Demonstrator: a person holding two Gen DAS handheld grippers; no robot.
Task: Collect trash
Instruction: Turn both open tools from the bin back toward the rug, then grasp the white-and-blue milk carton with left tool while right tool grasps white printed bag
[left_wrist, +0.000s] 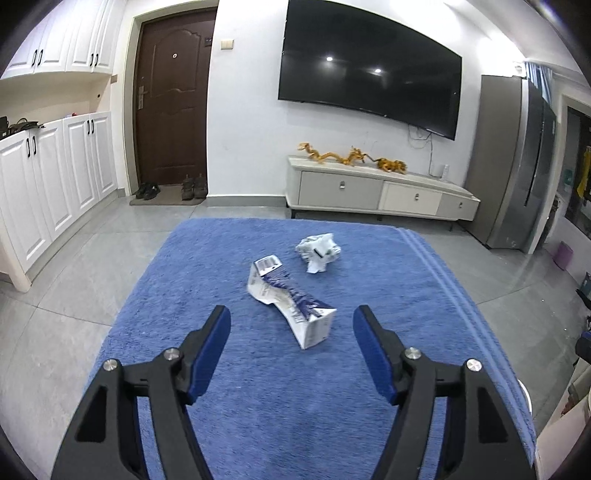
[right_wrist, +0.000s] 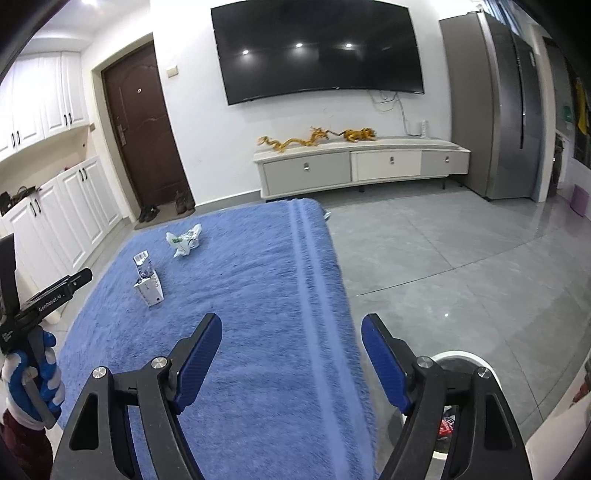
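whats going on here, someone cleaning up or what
A person is holding a hand-held gripper in each hand over a blue towel to pick up trash. The left hand-held gripper is open and lined up on a flattened carton, not yet touching it. A crumpled wrapper lies just beyond. The right hand-held gripper hangs open near the towel's edge, holding nothing, above a white bin.

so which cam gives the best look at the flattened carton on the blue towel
The left wrist view: the flattened carton lies just ahead of the open left gripper, large and unobstructed. In the right wrist view it is small, far left, seen end-on.
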